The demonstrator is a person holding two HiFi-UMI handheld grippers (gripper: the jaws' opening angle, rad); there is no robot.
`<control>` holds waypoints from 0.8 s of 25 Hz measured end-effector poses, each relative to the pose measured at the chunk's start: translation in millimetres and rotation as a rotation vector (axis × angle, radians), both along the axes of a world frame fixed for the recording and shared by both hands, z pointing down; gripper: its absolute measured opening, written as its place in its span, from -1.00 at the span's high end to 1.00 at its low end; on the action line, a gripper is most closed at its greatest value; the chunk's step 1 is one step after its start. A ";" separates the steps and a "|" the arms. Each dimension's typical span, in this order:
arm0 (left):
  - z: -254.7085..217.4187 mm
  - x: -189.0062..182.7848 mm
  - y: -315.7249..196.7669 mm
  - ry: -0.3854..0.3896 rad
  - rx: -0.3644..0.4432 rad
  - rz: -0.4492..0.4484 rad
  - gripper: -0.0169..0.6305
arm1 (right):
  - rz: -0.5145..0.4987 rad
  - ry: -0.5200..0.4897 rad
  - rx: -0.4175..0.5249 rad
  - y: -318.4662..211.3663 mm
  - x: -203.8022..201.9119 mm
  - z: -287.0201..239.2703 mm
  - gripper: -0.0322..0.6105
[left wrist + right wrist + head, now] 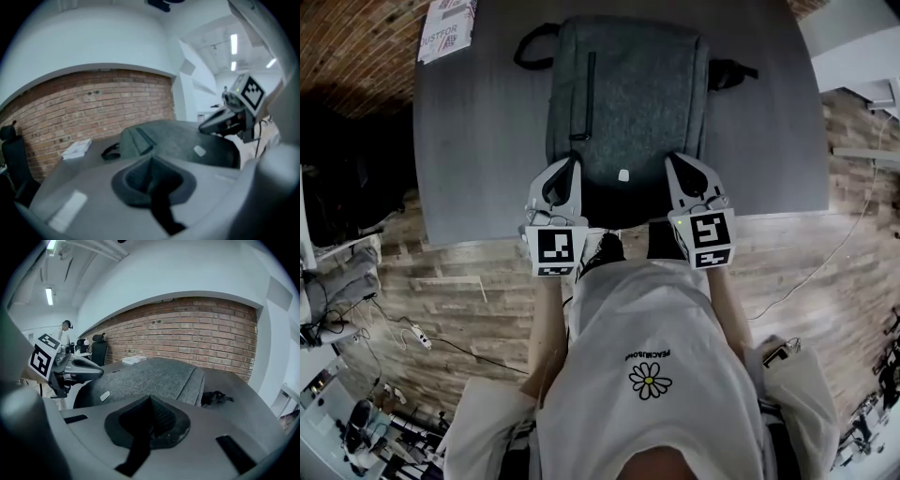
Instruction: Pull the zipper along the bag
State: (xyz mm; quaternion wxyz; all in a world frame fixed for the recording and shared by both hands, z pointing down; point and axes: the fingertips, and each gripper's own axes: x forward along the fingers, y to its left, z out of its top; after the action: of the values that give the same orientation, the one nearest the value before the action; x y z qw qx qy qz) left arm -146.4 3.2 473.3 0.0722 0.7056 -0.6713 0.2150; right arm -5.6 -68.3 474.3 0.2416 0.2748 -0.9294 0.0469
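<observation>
I'm at the approach step; nothing is gripped yet. My left gripper (571, 161) and right gripper (676, 159) both have their jaws pressed together with nothing between them. They sit over the near end of the grey backpack (628, 94), the left at its 7 o'clock corner and the right at its 5 o'clock corner. The backpack lies flat at my 12 o'clock, front panel up, with its shoulder straps (534, 45) spilling off the far end at 10 and 2 o'clock. A small pale label (623, 174) sits on the near edge between my two grippers.

The one zipper line (589, 94) I can make out runs lengthwise down the panel, towards 11 o'clock from my left gripper. I can't pick out the pull tab with any certainty. I judge that the next move calls for spreading one pair of jaws, finding that tab and pinching it. The other gripper should pin the fabric so the bag doesn't slide or bunch as I draw the slider along.

The dark grey table (469, 159) is smooth, so the bag could skid on it. A printed booklet (447, 28) lies at the far 11 o'clock corner, well apart from the bag. A brick wall (197, 329) stands beyond, with a wood-plank floor (469, 300) and loose cables (422, 336) below.
</observation>
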 end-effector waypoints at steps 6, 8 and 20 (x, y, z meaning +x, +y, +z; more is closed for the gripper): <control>2.0 -6.7 -3.2 0.051 0.014 -0.043 0.95 | -0.027 0.039 0.018 3.3 -1.5 3.3 0.89; 4.7 -8.1 -6.7 0.037 0.003 -0.046 0.95 | -0.029 0.048 0.017 4.1 -2.1 5.5 0.89; 23.3 -12.8 -50.2 -0.006 -0.049 -0.072 0.95 | -0.048 0.079 0.046 -32.0 -10.4 17.0 0.89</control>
State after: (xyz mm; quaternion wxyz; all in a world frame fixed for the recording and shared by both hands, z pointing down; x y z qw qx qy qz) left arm -159.2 -47.0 496.5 0.0952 0.6786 -0.6909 0.2306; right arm -16.1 -100.3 491.3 0.2728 0.2594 -0.9264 0.0086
